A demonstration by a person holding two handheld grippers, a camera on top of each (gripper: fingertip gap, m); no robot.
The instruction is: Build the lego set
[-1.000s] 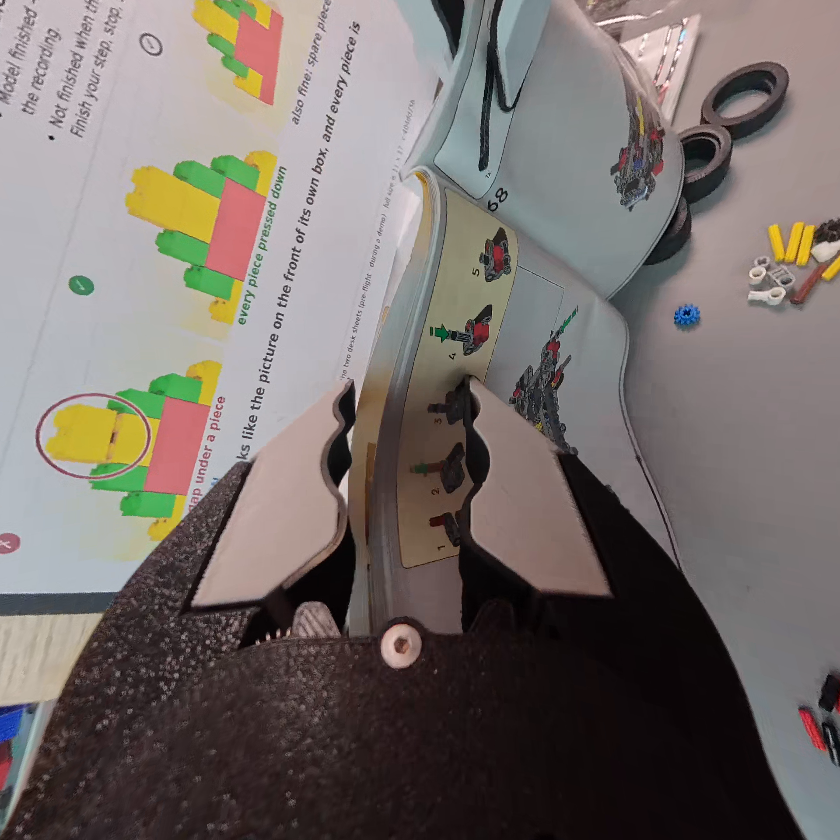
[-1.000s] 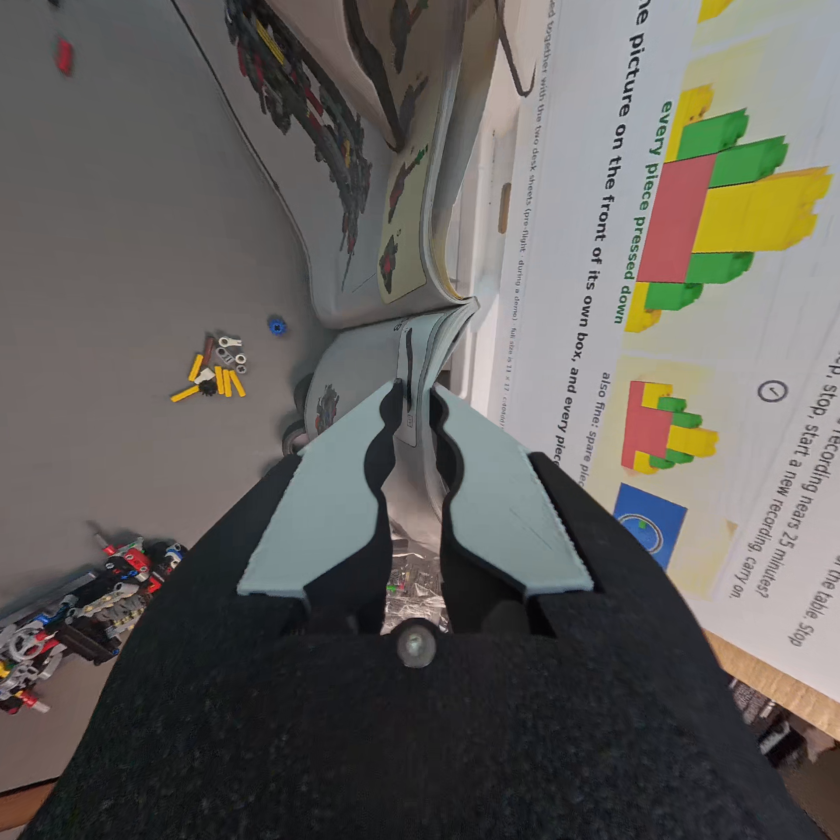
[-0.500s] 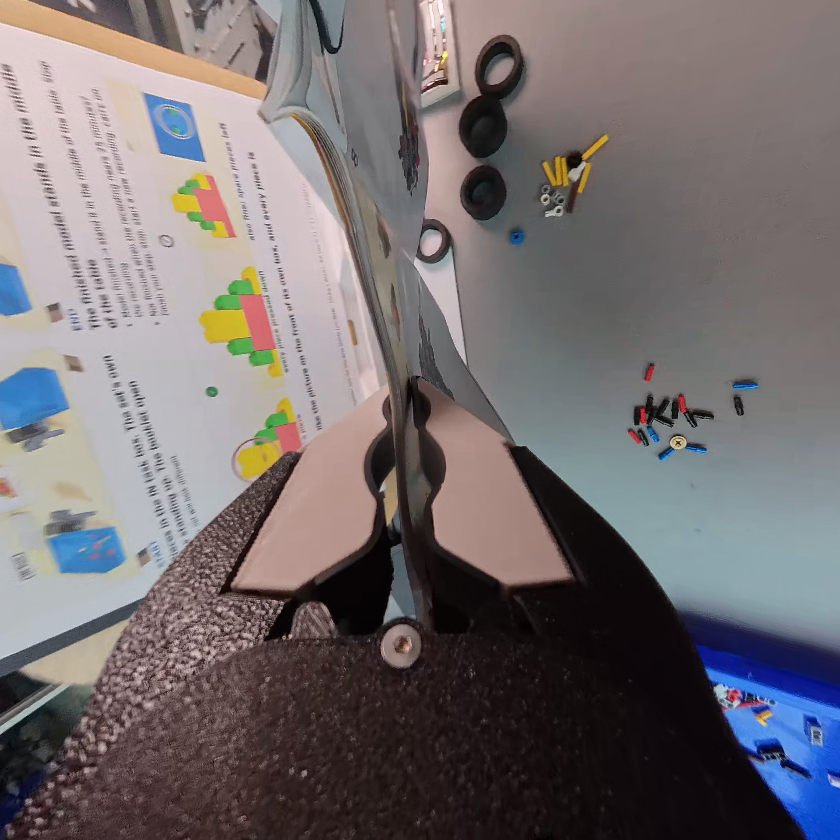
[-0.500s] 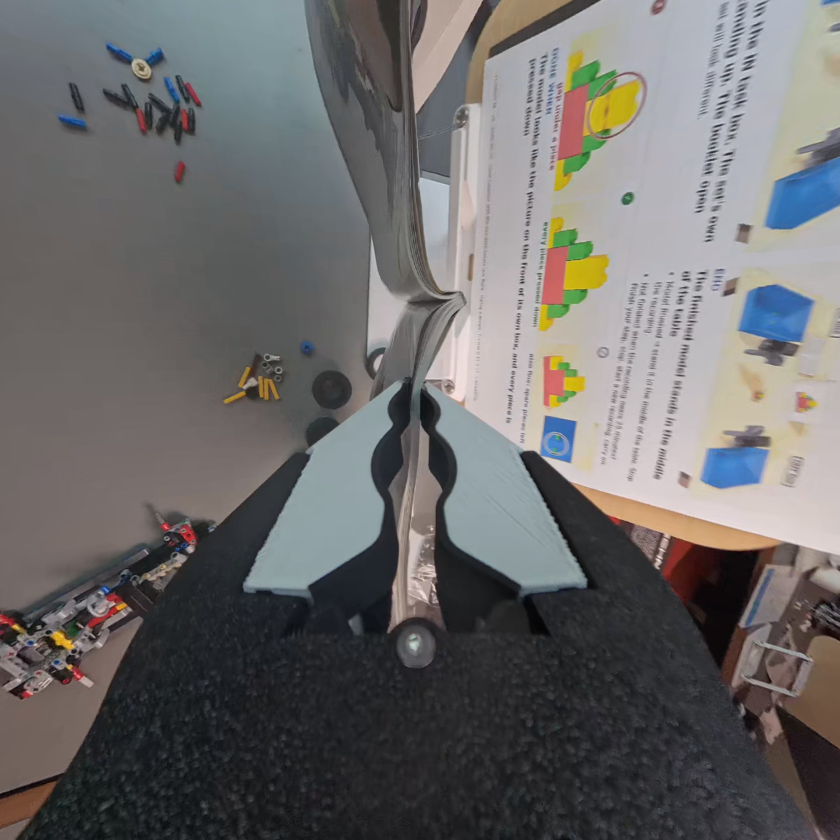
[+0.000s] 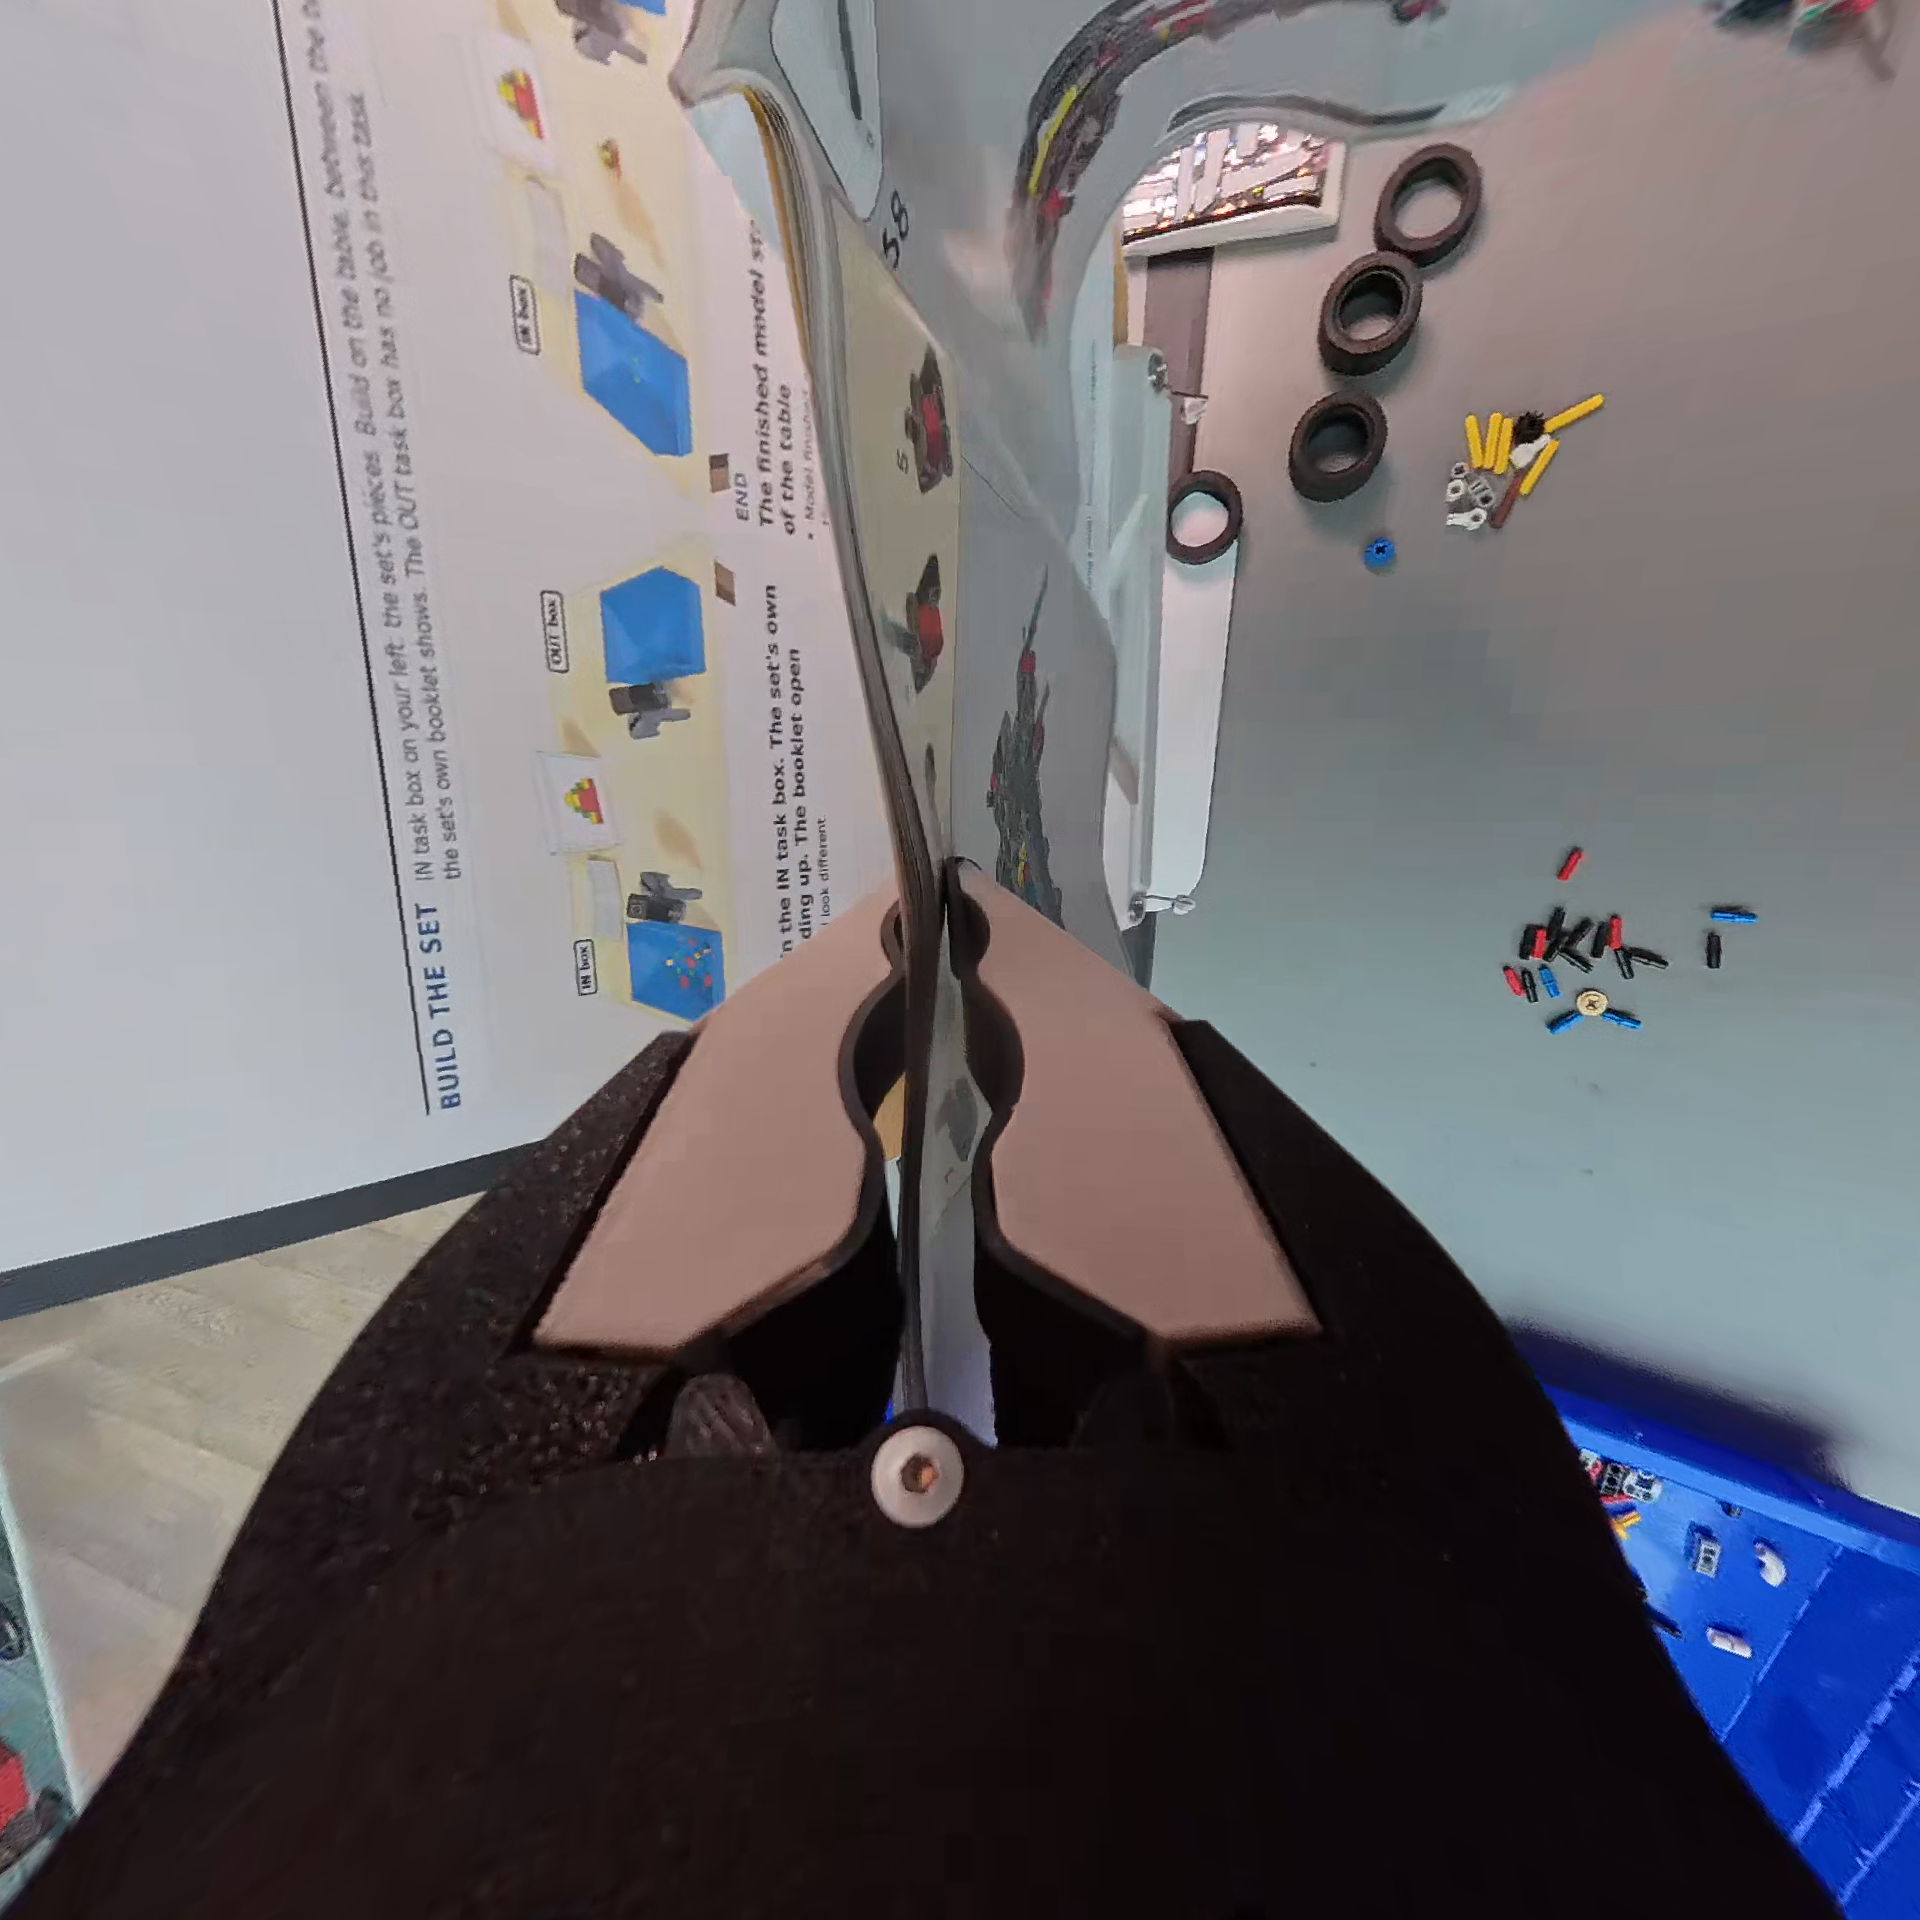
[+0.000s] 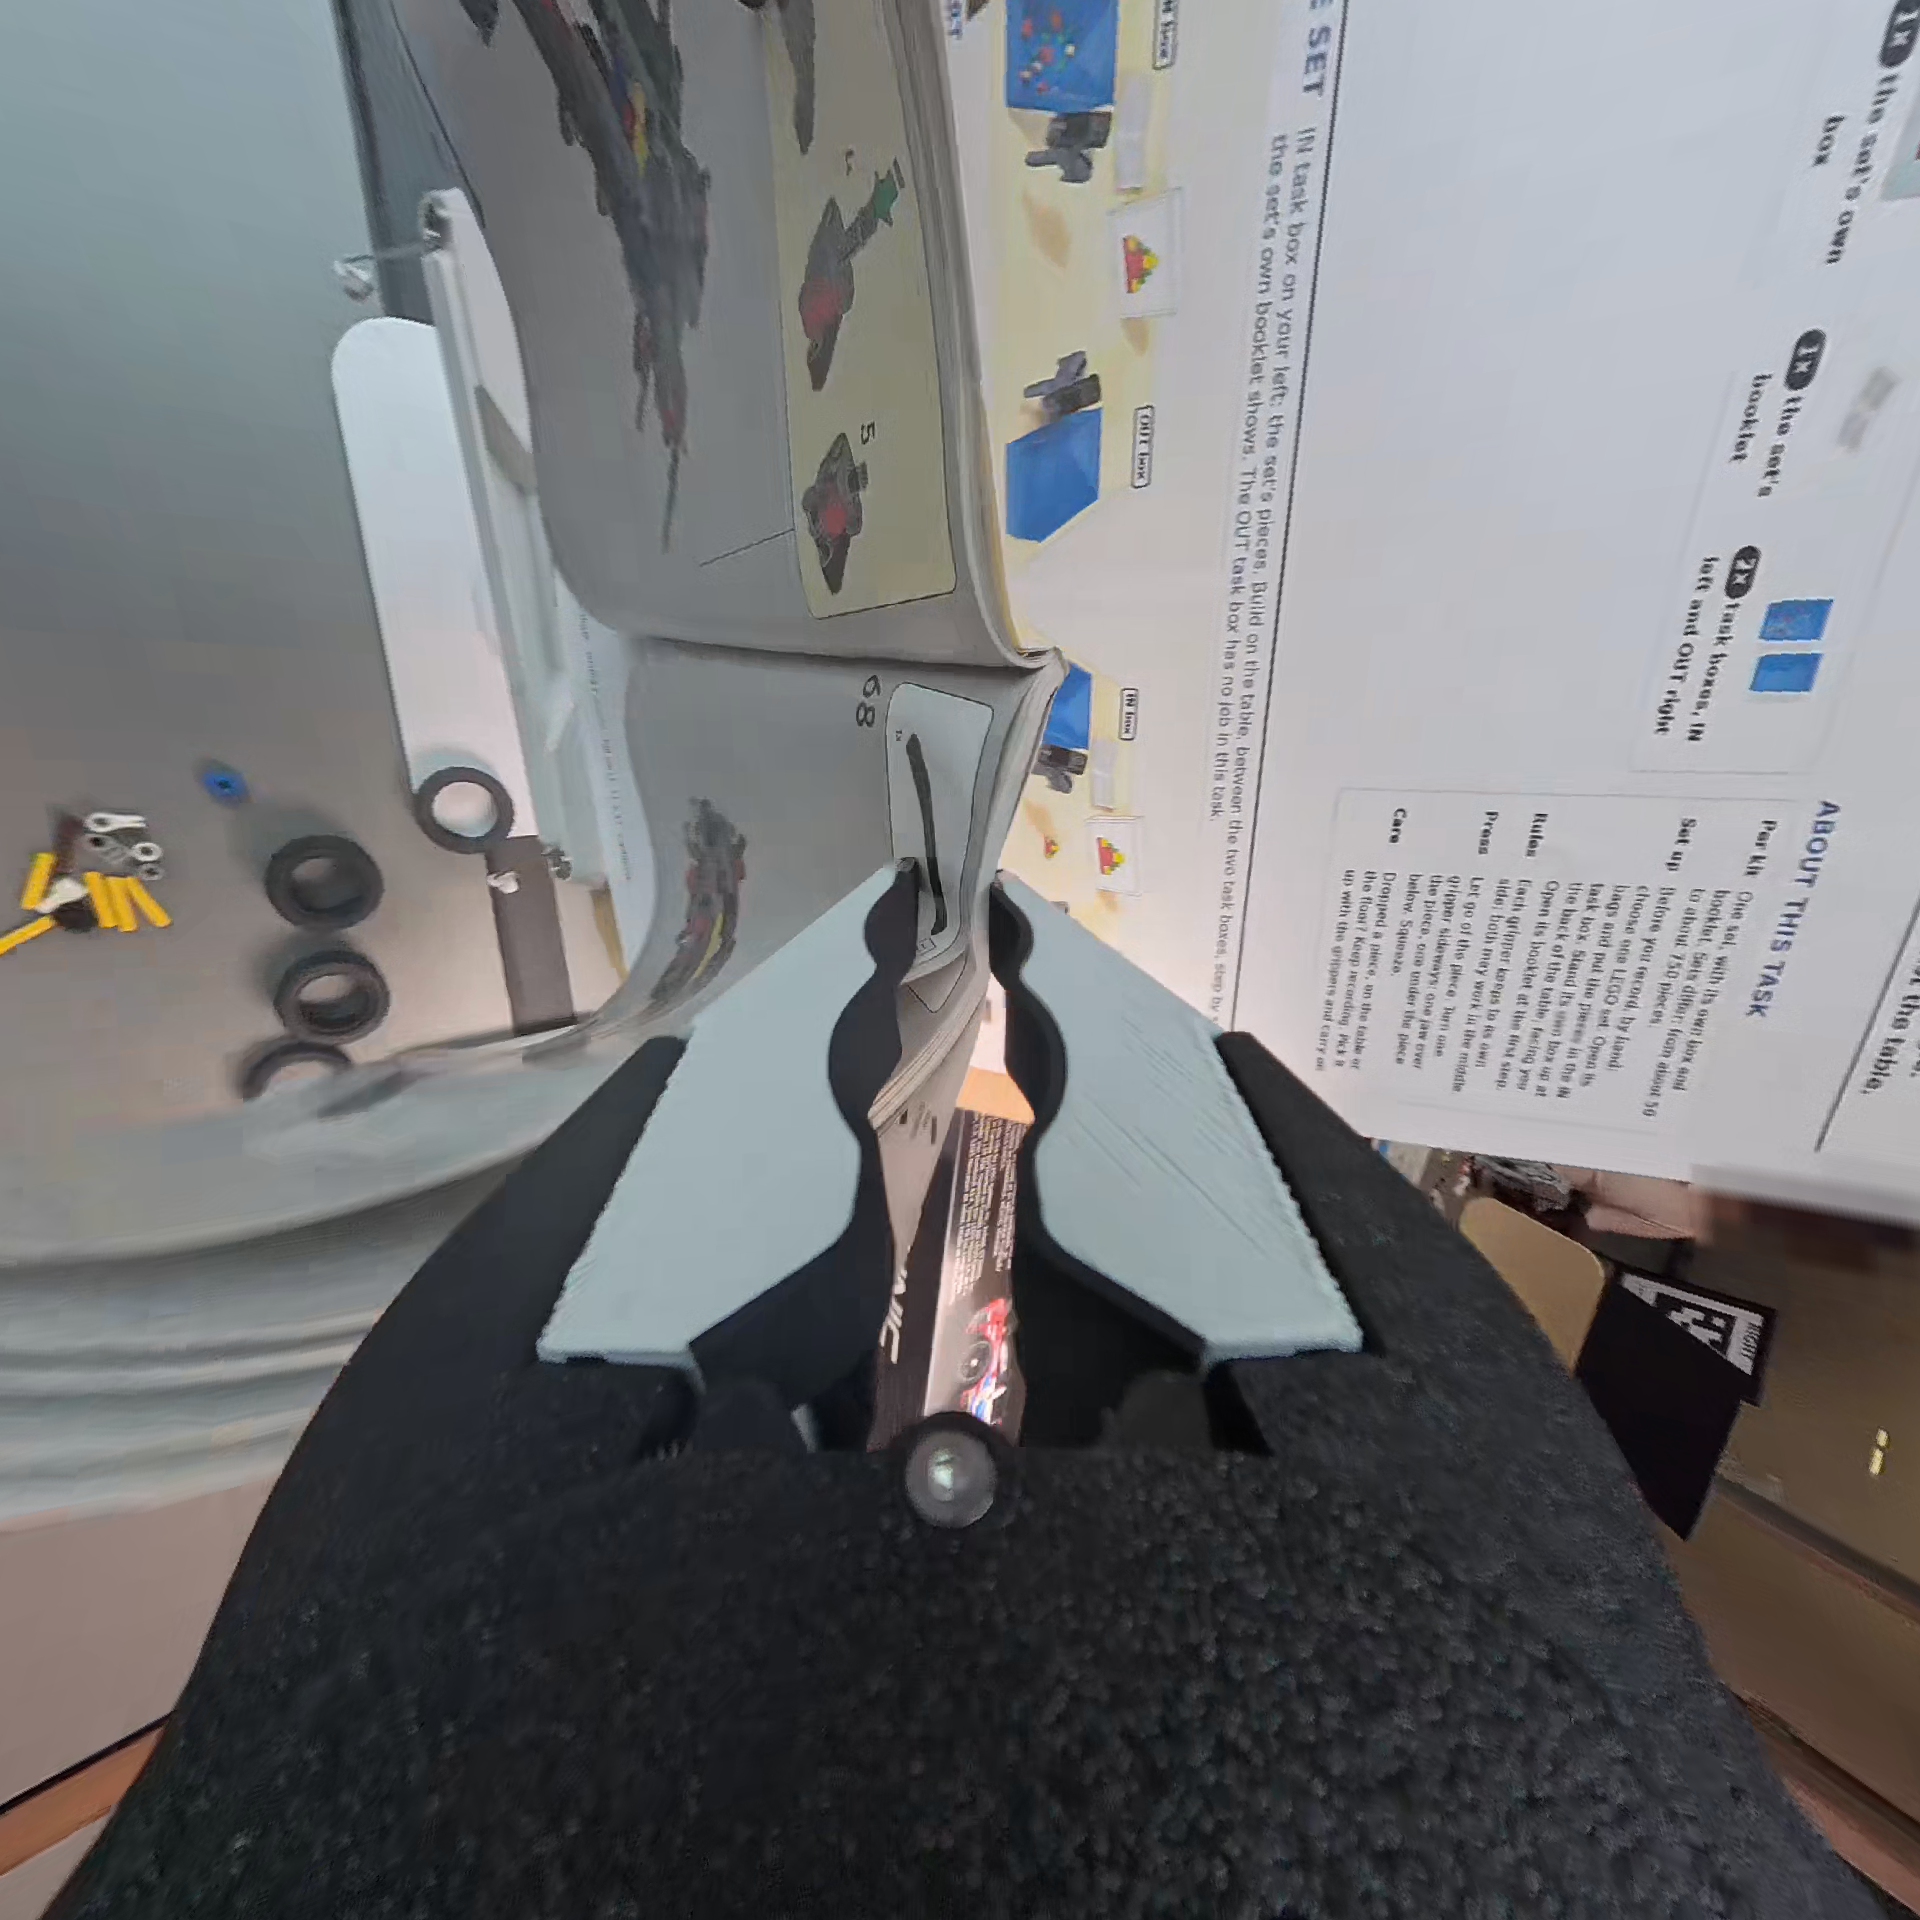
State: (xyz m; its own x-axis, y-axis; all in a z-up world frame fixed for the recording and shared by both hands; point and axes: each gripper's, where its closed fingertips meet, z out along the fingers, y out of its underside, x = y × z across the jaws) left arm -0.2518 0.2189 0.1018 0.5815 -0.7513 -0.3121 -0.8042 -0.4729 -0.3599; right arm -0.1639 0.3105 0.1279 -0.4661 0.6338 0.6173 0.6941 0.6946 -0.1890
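Note:
The open instruction booklet (image 5: pixel 914 416) hangs between my two grippers, above the grey table. My left gripper (image 5: pixel 928 899), with brown-pink fingers, is shut on the edge of one half of its pages. My right gripper (image 6: pixel 945 881), with pale blue-grey fingers, is shut on a thicker stack of pages of the booklet (image 6: pixel 873 416) near the spine. Several black tyres (image 5: pixel 1371 312) lie on the table, beside a small heap of yellow and white pieces (image 5: pixel 1507 457) and a blue gear (image 5: pixel 1379 553). The tyres (image 6: pixel 322 883) and yellow pieces (image 6: pixel 94 899) also show in the right wrist view.
A large printed sheet (image 5: pixel 416 520) with pictures lies beside the booklet; it also shows in the right wrist view (image 6: pixel 1507 416). A white booklet stand (image 5: pixel 1174 727) lies under the booklet. Black, red and blue pins (image 5: pixel 1590 956) are scattered on the table. A blue bin (image 5: pixel 1766 1621) holds loose pieces.
My left jaws, open around the pages a second ago, have closed on them. Both grippers lifted the booklet off the sheet and carried it along over the sheet. The views have swung.

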